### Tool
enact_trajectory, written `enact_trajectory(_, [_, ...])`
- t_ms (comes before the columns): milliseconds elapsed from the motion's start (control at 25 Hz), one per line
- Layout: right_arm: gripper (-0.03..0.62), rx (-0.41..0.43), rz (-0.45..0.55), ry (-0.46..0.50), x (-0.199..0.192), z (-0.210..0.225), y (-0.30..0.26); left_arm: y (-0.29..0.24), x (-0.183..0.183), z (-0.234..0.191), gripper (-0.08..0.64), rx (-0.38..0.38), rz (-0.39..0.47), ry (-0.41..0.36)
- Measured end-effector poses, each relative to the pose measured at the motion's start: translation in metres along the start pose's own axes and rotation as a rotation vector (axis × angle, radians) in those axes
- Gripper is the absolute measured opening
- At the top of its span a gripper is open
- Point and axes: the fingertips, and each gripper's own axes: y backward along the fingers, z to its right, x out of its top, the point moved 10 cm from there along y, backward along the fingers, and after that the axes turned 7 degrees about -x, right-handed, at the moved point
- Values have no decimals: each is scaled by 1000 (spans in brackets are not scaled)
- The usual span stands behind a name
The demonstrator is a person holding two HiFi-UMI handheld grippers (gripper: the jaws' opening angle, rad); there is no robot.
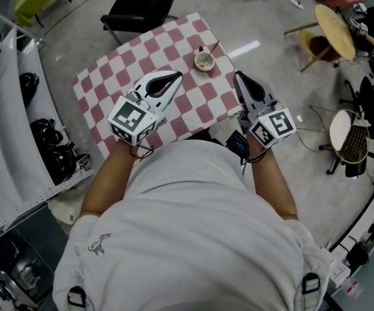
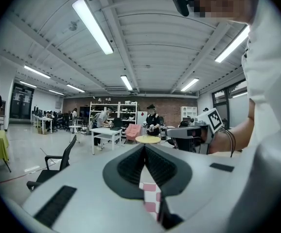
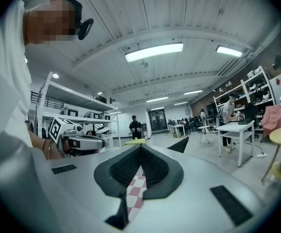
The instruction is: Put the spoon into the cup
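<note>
Hovering empty, pressed together, left gripper and right gripper face the cup holding the spoon.

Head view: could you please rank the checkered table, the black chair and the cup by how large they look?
1. checkered table, clearly largest
2. black chair, though it stands farther from the camera
3. cup, by far the smallest

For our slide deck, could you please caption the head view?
The spoon rests in the cup on the checkered table; left tool and right tool shut, empty.
</note>
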Motion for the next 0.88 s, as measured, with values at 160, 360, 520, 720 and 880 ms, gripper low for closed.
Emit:
enact_trajectory(160, [32, 2, 2, -2, 4, -4, 5, 2, 2, 3, 14, -8, -1, -10])
enact_trajectory(360, [31, -1, 11, 2, 7, -13, 16, 4, 0, 12, 14, -42, -17, -28])
enact_trajectory(520, [32, -25, 10, -1, 6, -17, 38, 2, -1, 25, 14, -78, -20, -26])
enact_trajectory(720, [32, -27, 5, 22, 6, -11, 63, -3, 0, 46, 14, -76, -12, -24])
enact_trajectory(880, [32, -9, 14, 29, 6, -1, 86, -12, -4, 67, 14, -63, -37, -13])
